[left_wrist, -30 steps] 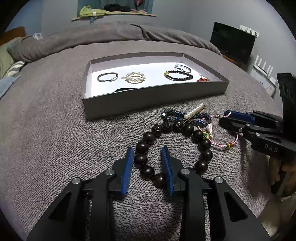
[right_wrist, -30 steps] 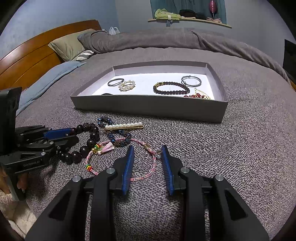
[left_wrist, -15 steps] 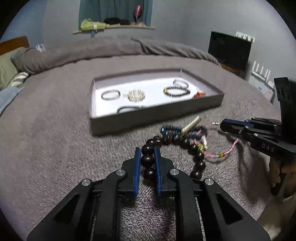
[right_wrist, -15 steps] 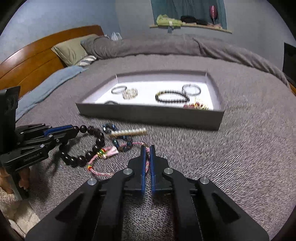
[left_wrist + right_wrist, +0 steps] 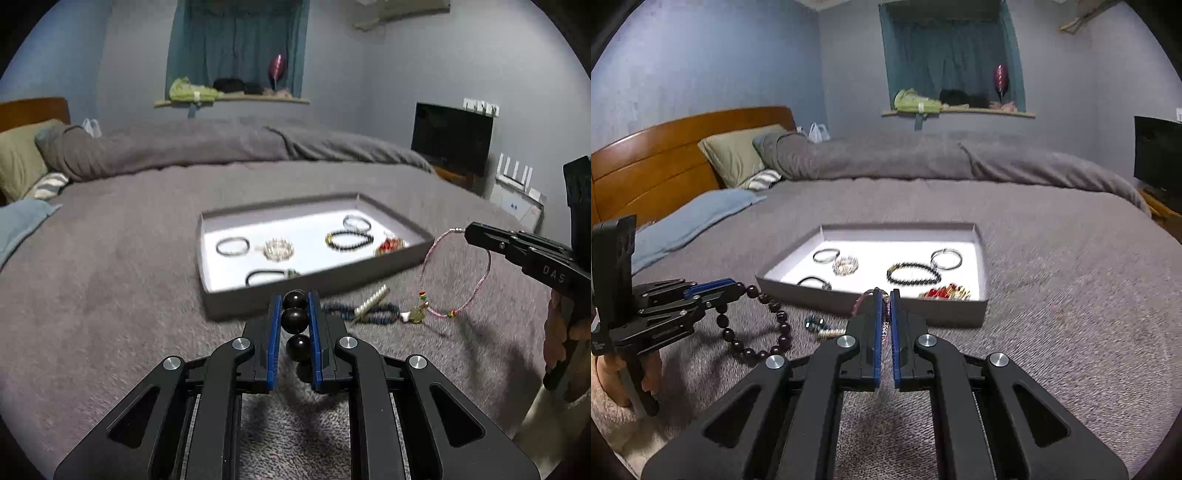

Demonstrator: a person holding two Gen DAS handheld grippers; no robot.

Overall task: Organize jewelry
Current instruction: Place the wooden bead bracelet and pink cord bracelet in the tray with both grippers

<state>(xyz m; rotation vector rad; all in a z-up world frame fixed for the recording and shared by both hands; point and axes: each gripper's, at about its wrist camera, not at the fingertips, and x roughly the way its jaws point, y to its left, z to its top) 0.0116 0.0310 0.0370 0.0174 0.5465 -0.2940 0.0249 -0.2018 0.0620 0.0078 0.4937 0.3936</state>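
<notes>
With both bracelets lifted off the bedspread (image 5: pixel 110 295), I judge the carry turns on where the tray (image 5: pixel 391 271) lies: dead ahead at twelve o'clock of each tool, its long axis running across my view. My left gripper (image 5: pixel 294 301) is clamped on the dark bead bracelet (image 5: pixel 294 317), which hangs in a loop beneath it. My right gripper (image 5: pixel 885 295) pinches the pink cord bracelet (image 5: pixel 480 280), dangling at two o'clock in the left view. The right looks marginally nearer the tray's front wall.
</notes>
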